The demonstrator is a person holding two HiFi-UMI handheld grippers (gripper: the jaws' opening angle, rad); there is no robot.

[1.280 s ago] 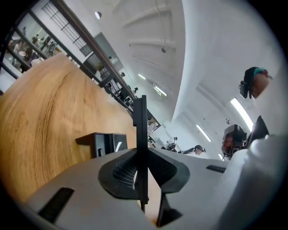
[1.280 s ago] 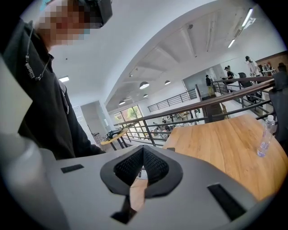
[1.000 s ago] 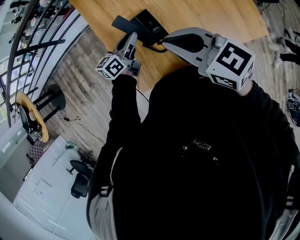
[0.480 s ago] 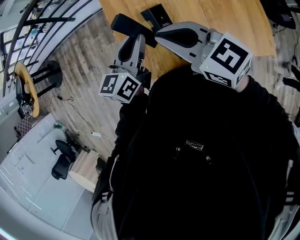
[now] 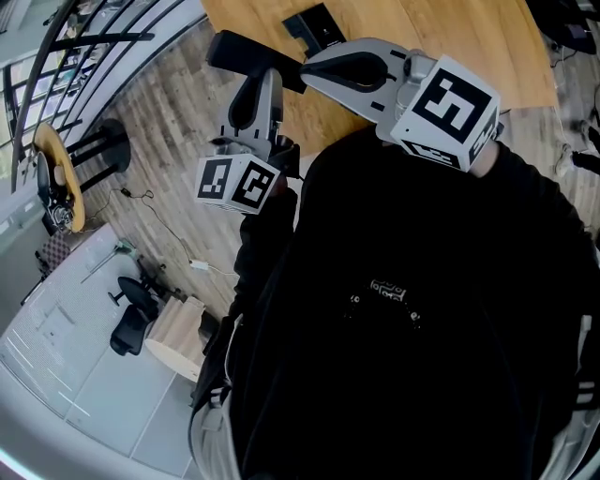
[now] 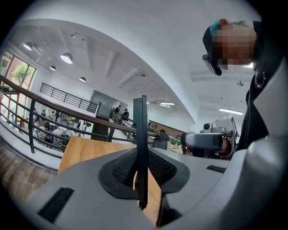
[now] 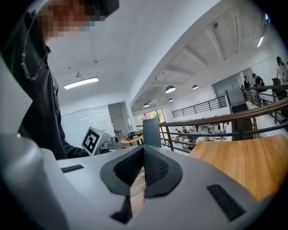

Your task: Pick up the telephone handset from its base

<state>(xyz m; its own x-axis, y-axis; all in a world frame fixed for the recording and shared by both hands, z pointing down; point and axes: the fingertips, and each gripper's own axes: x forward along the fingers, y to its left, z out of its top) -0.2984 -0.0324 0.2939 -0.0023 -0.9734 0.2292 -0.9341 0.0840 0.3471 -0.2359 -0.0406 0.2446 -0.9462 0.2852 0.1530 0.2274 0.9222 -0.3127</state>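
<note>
My left gripper (image 5: 258, 84) is pinching the handset (image 5: 230, 52); in the left gripper view it shows edge-on as a thin dark slab upright between the pads, both pads on it. In the head view its long axis runs crosswise to the jaws, upper left to lower right, with the grip about midway along it.

The handset is off the base (image 5: 317, 28). The base sits on the wooden table (image 5: 450, 37), beyond the handset and to its right in the head view, the two apart; the handset hangs over the table edge and the floor boards.

My right gripper (image 5: 309, 73) is pressed together with nothing in it, only a sliver of wood showing below the pads. Its tip points left, just beside the handset's right end; the handset also shows in the right gripper view, ahead of that tip.

My read is the pick is as good as done on the left side; next is only holding it clear of the base. The right is nearer the base and not needed. I can't make out a cord; if there is one, it would pull toward the base.
</note>
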